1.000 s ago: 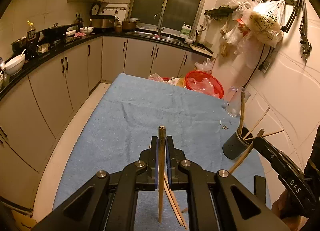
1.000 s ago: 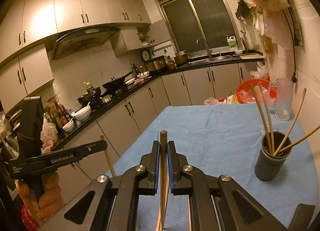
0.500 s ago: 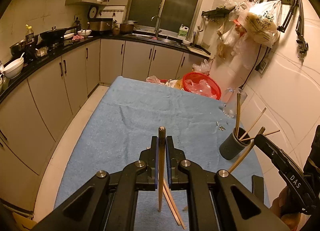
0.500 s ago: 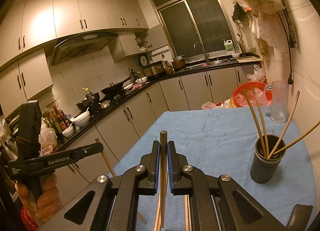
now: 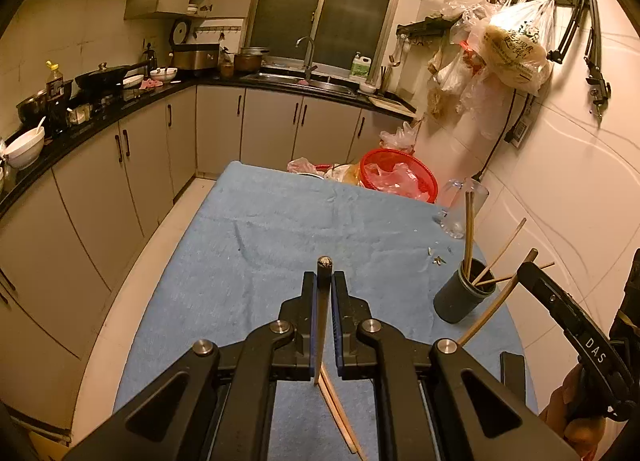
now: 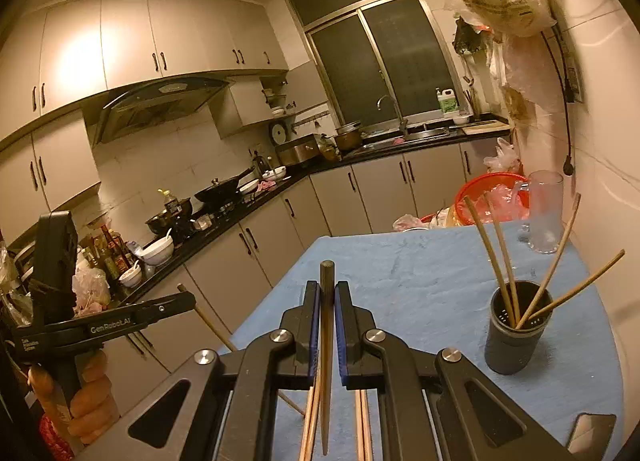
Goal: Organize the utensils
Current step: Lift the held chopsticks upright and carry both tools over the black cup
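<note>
My left gripper [image 5: 323,281] is shut on a wooden chopstick [image 5: 322,313] that stands upright between its pads above the blue cloth. My right gripper [image 6: 327,290] is shut on another wooden chopstick [image 6: 326,341], also upright. A dark round holder [image 6: 516,325] with several chopsticks leaning in it stands on the cloth to the right; in the left wrist view the holder [image 5: 460,299] is at the right too. Loose chopsticks [image 6: 362,425] lie on the cloth under the right gripper, and loose chopsticks [image 5: 340,413] lie under the left one.
The table wears a blue cloth [image 5: 288,229]. At its far end stand a red basket [image 5: 398,179] with plastic bags and a clear glass mug [image 6: 546,211]. A dark phone-like slab [image 6: 592,433] lies at the near right. Kitchen cabinets and a counter run along the left.
The right gripper has drifted a little back from the holder with its chopstick. The left gripper has tilted slightly, so the view shows more of the room above; both grips are unchanged.
</note>
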The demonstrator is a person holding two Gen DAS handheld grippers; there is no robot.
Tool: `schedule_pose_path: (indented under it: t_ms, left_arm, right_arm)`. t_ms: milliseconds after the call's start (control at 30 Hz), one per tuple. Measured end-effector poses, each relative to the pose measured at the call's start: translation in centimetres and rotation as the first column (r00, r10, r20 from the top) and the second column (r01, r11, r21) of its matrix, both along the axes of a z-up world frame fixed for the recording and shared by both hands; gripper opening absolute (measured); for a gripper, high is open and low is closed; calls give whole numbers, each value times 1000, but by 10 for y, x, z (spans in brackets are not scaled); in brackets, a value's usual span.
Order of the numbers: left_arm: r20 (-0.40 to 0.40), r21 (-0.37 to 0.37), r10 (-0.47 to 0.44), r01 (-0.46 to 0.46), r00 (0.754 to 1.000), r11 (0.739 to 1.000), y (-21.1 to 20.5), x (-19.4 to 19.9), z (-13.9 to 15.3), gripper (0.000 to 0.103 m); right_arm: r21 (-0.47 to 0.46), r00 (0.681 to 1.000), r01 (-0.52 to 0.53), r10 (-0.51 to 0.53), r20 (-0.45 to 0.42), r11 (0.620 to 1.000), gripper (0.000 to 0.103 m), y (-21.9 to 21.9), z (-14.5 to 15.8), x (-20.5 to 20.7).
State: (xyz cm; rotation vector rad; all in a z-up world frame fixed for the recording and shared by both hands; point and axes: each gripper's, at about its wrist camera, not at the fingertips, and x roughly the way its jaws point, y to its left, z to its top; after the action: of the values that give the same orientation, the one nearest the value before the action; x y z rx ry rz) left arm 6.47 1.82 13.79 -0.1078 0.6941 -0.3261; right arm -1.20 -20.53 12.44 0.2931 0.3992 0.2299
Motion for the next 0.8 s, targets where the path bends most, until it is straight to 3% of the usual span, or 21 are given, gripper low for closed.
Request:
schedule_pose_path:
  t_ms: [333, 800]
  left_arm:
    - [38, 13, -44, 44, 998, 999, -19, -2, 24, 7]
    - [36, 0, -143, 143, 989, 990, -70, 10, 44, 7]
  right_arm:
    - [-5, 997, 58, -57, 42, 998, 8, -22, 16, -9]
    - [6, 971, 210, -209, 117, 978, 8, -88, 50, -34]
